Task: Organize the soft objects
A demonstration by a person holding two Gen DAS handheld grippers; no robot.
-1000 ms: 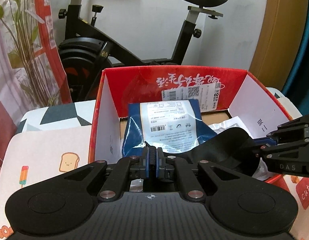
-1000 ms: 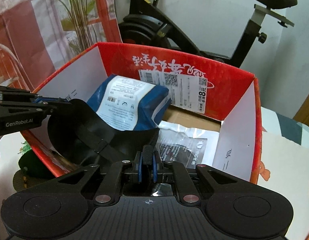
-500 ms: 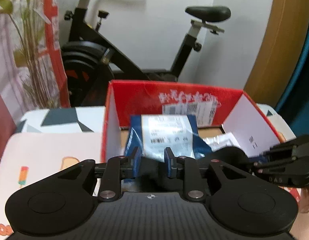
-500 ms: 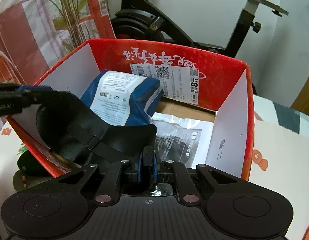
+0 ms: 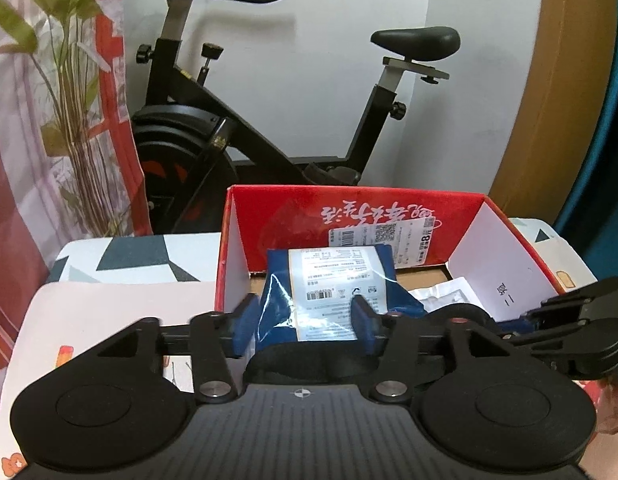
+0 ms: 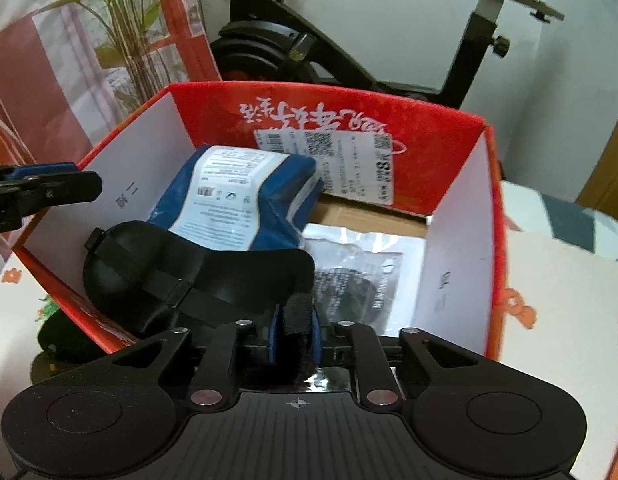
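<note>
At frame bottom, the right claw (image 6: pixel 295 330) pinches a black eye mask (image 6: pixel 197 276) draped inside the red box (image 6: pixel 461 216), beside a blue packet (image 6: pixel 245 204). The left claw (image 5: pixel 303 322) is spread wide, holding nothing.

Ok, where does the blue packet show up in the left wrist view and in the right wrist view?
Left wrist: blue packet at centre, in the red box, seen between the open left gripper fingers.
Right wrist: blue packet left of centre, leaning toward the box's left wall, behind the black eye mask.
Shared landmark: the white barcode label on the box's back wall.
</note>
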